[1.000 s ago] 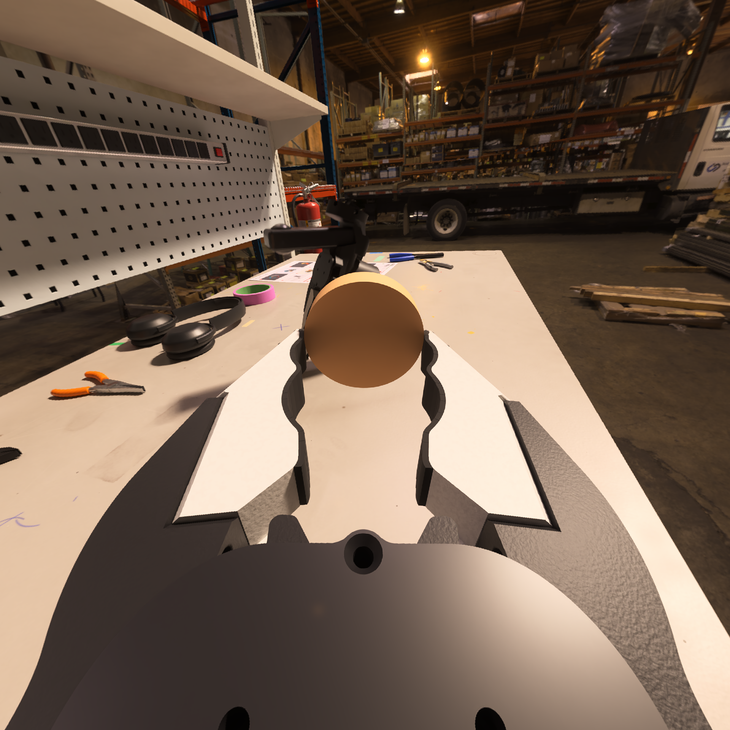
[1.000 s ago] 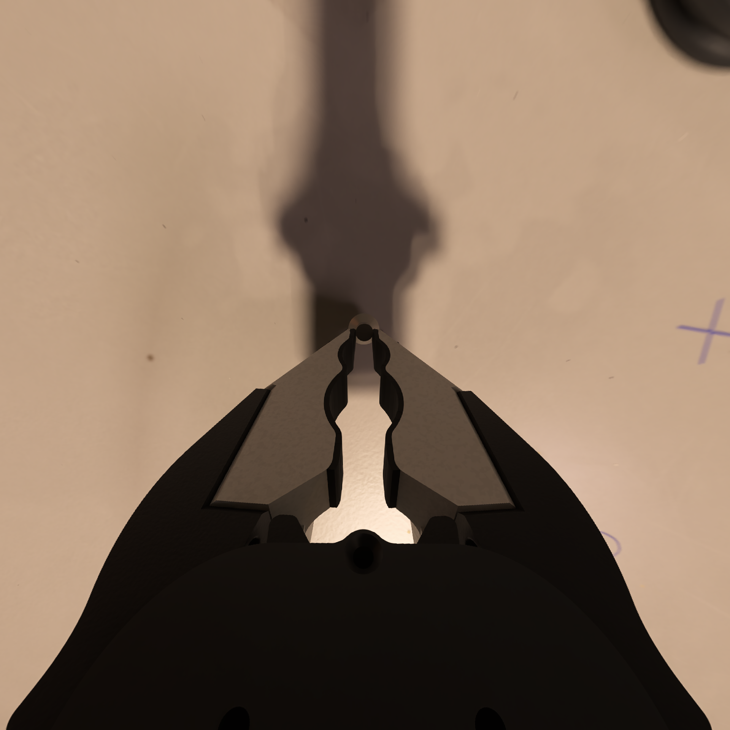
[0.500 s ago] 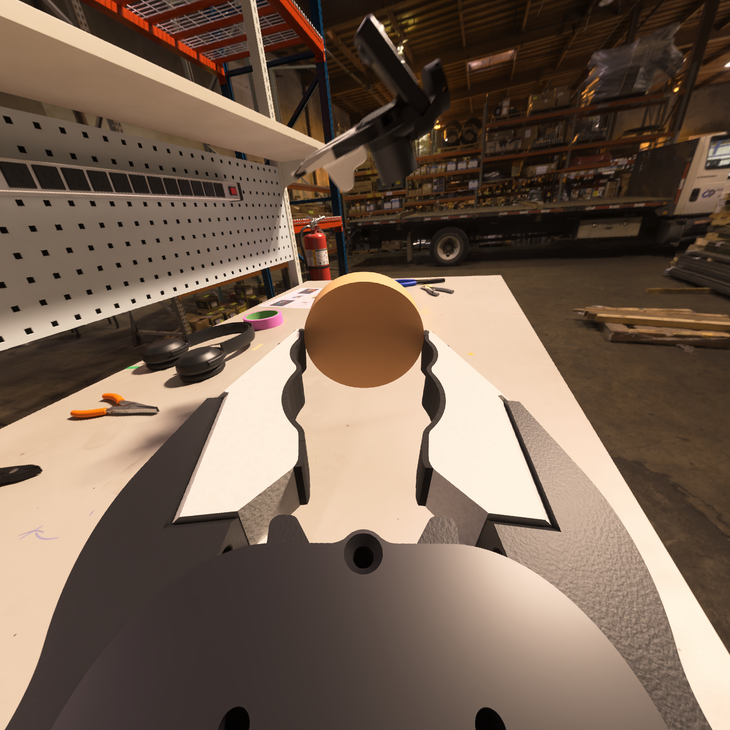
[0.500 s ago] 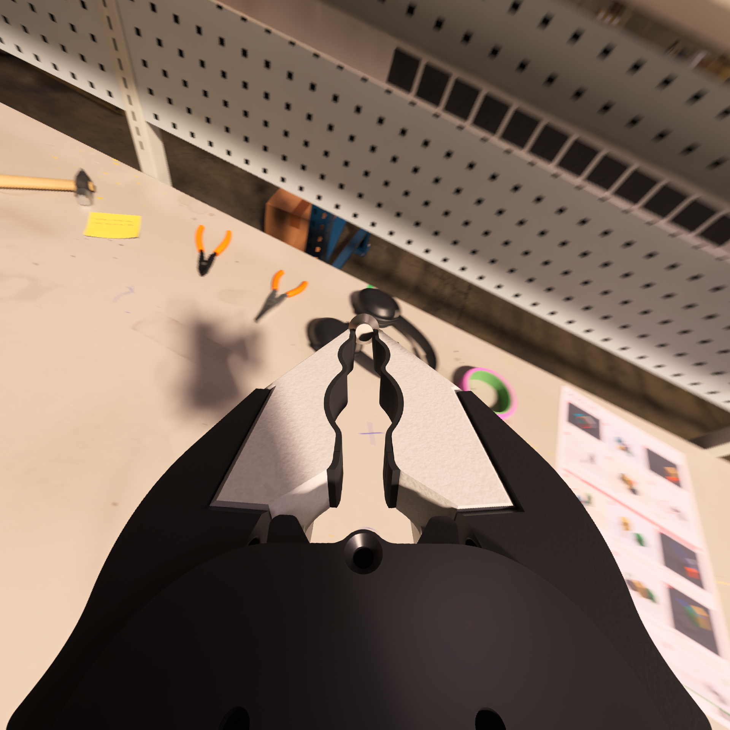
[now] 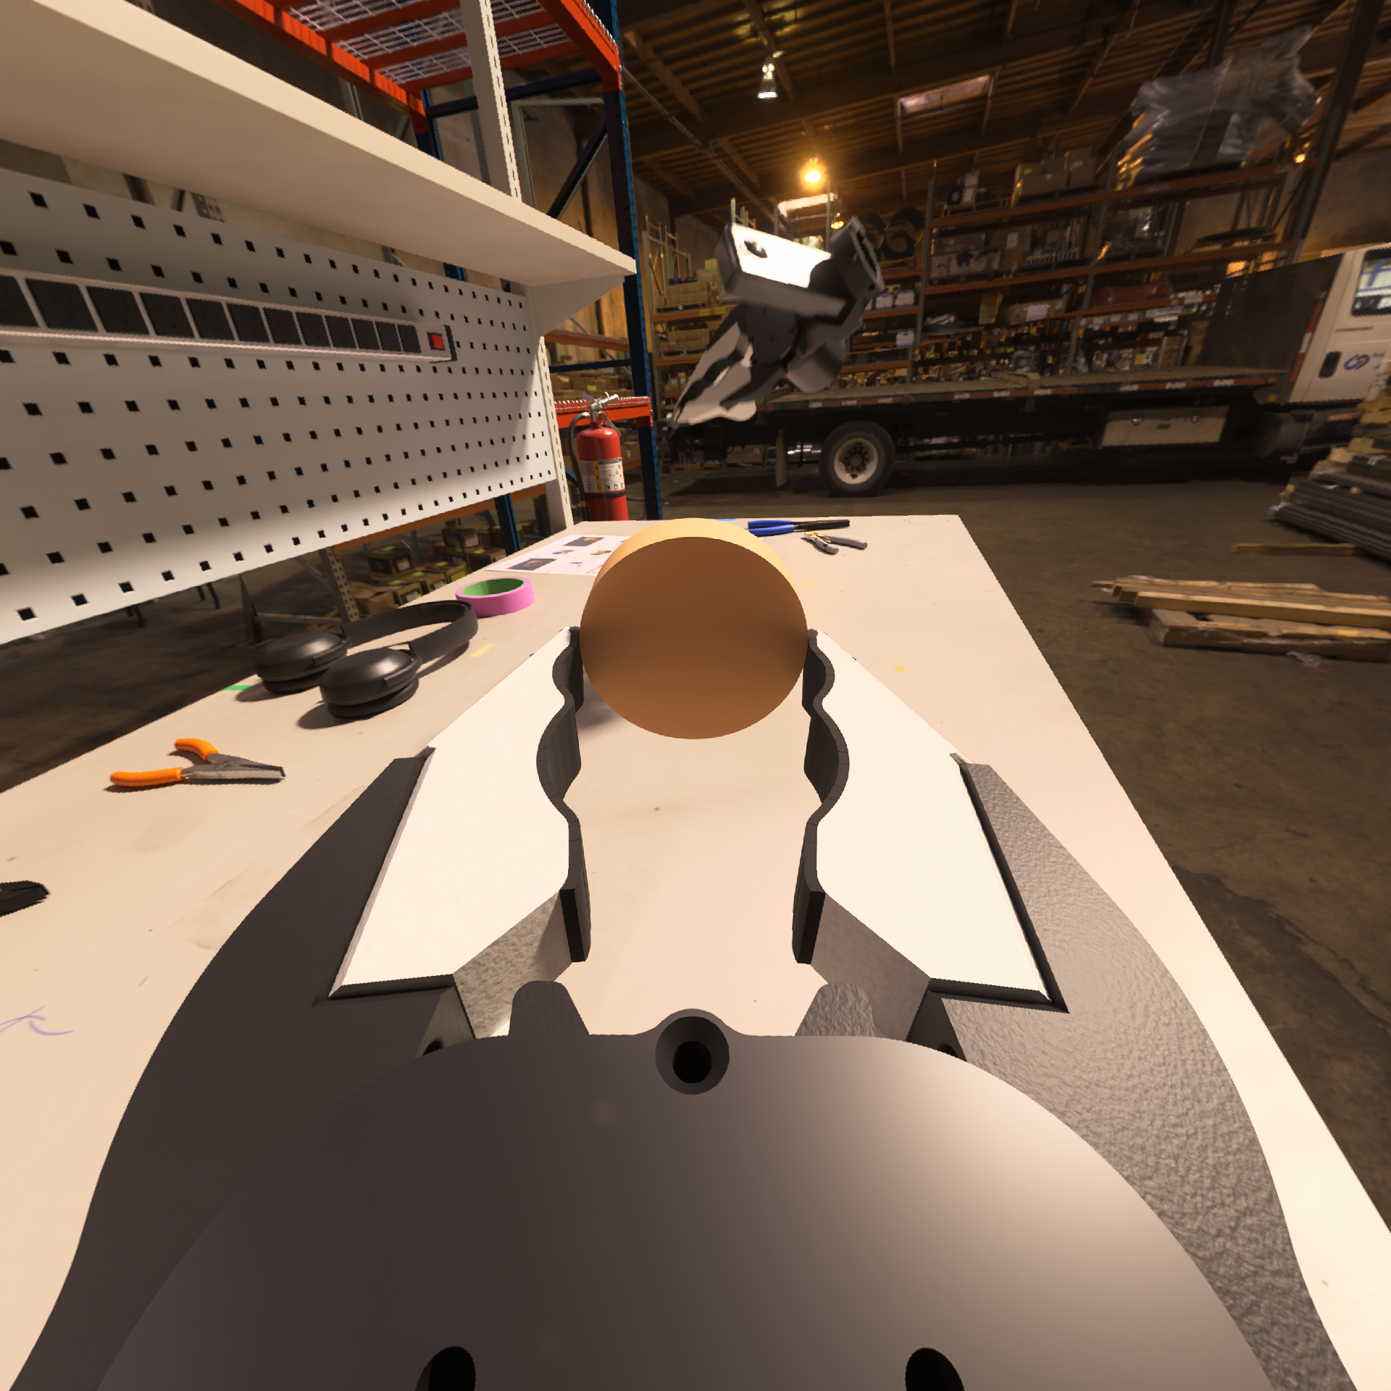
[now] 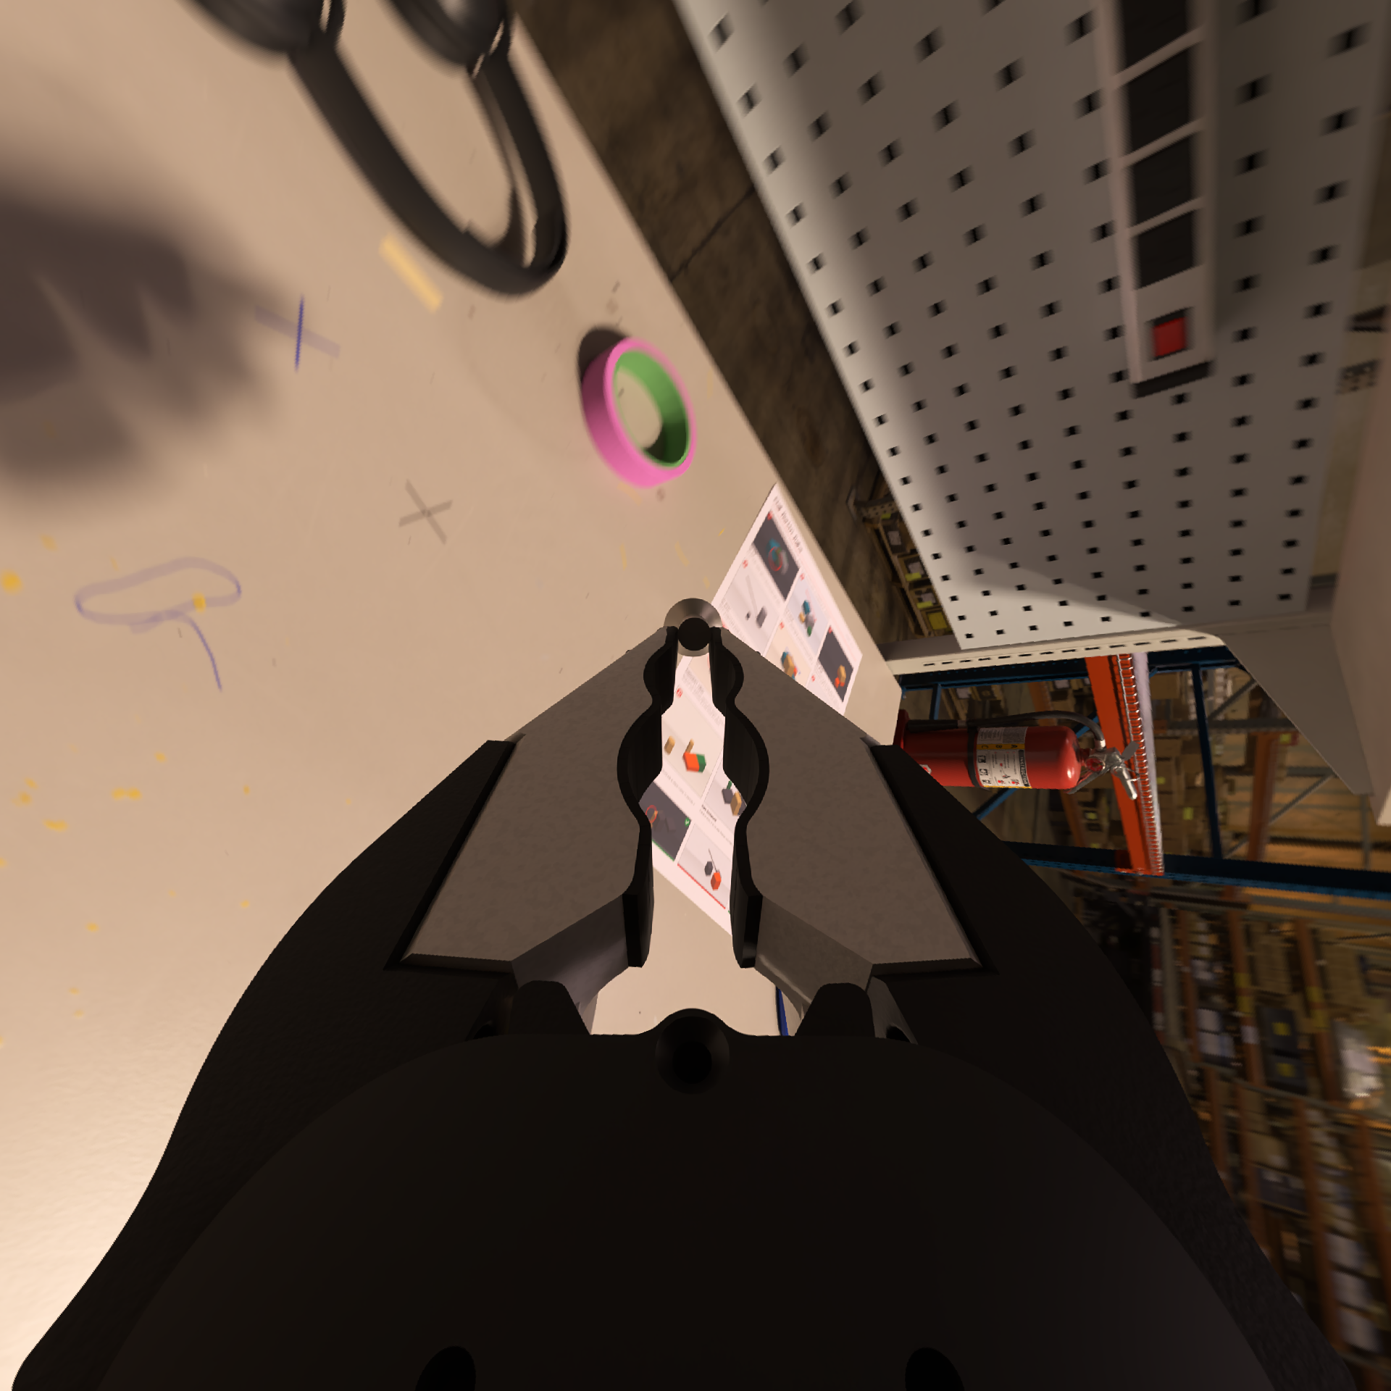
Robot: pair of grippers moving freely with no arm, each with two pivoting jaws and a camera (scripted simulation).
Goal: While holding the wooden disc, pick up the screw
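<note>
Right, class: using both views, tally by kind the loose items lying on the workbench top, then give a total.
Orange-handled pliers: 1
Black ear defenders: 1
Pink-and-green tape roll: 1
Printed picture sheet: 1
Blue-handled tool: 1
Small grey-handled pliers: 1
Total: 6

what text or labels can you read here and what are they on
None can be read.
Sheet on the table: print too small.
Extinguisher label: too small.
Truck cab: mark too blurred.
Table: only pen crosses and a loop, no words.
</note>
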